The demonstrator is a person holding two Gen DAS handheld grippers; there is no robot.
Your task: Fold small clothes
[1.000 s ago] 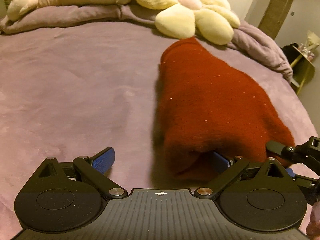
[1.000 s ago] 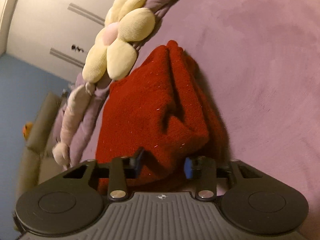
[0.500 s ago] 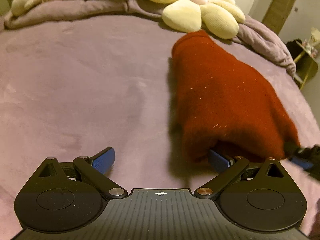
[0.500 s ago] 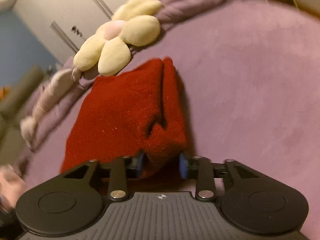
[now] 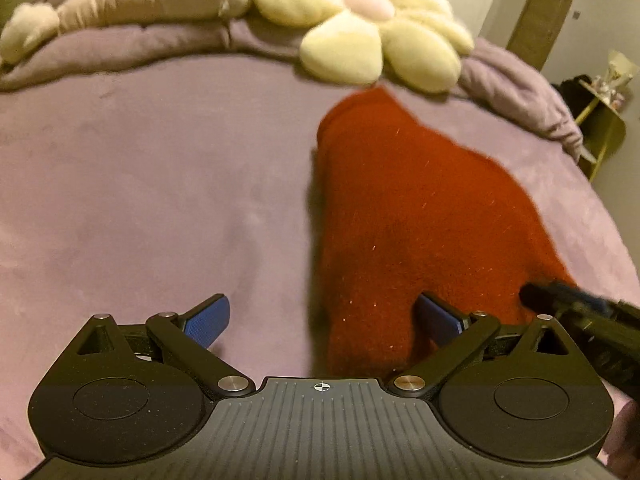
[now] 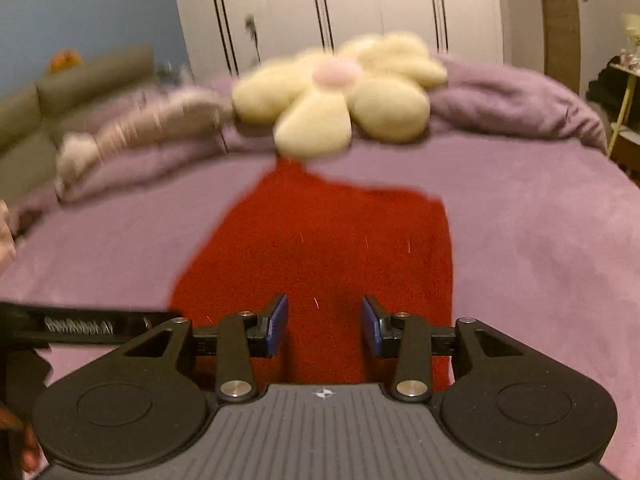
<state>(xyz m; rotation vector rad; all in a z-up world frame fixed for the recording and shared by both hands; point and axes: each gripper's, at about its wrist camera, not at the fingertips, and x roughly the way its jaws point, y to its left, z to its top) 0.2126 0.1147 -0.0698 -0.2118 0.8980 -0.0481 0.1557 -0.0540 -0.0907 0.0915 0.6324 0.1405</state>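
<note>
Much bare blanket (image 5: 140, 200) left of garment (image 5: 408, 216), apparently.

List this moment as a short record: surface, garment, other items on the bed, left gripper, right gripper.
surface: purple bedspread
garment: red knit garment, folded into a narrow bundle, far tip just below the flower cushion
other items: cream flower cushion and a pale long pillow along the far edge of the bed
left gripper: jaws wide apart, near corner of the garment between them, left pad off the cloth
right gripper: jaws partly open, red cloth seen between the pads; contact cannot be told in the blur
</note>
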